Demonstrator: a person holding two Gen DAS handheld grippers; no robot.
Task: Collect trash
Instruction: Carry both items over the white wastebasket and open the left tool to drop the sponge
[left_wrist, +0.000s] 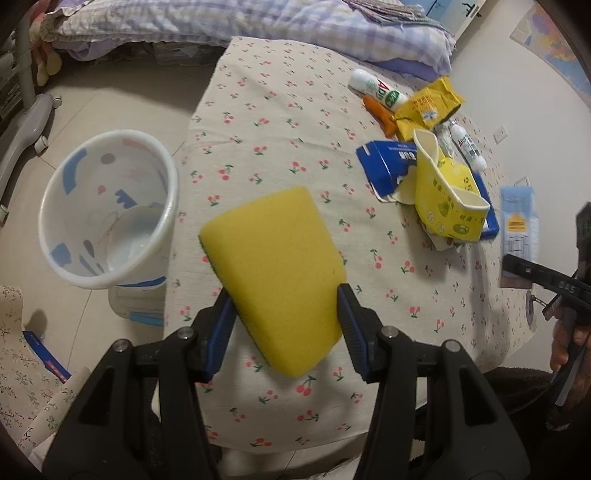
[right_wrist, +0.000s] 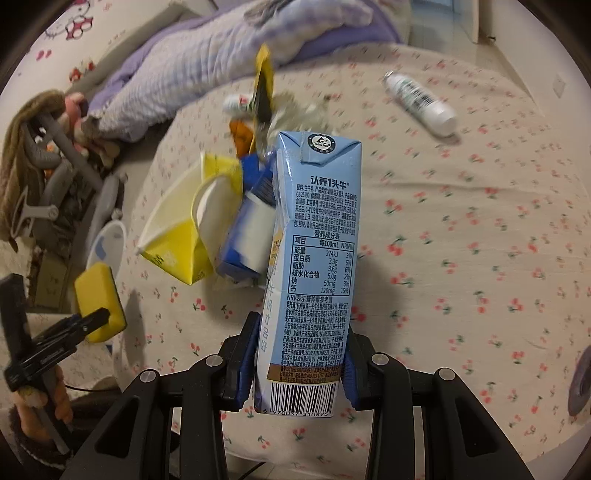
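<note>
My left gripper (left_wrist: 282, 306) is shut on a yellow sponge (left_wrist: 275, 273) and holds it above the cherry-print tablecloth (left_wrist: 280, 122), right of the white patterned bin (left_wrist: 107, 206) on the floor. My right gripper (right_wrist: 301, 345) is shut on a light blue milk carton (right_wrist: 314, 266), lifted over the table. The carton (left_wrist: 517, 225) and the right gripper also show at the right edge of the left wrist view. The sponge (right_wrist: 98, 295) shows at the left of the right wrist view.
A pile of trash lies on the table: a yellow paper box (left_wrist: 443, 199), a blue carton (left_wrist: 388, 162), a yellow packet (left_wrist: 428, 103), an orange piece (left_wrist: 380, 112) and white bottles (left_wrist: 376, 90). One white bottle (right_wrist: 421, 103) lies apart. Bedding (left_wrist: 258, 22) is behind.
</note>
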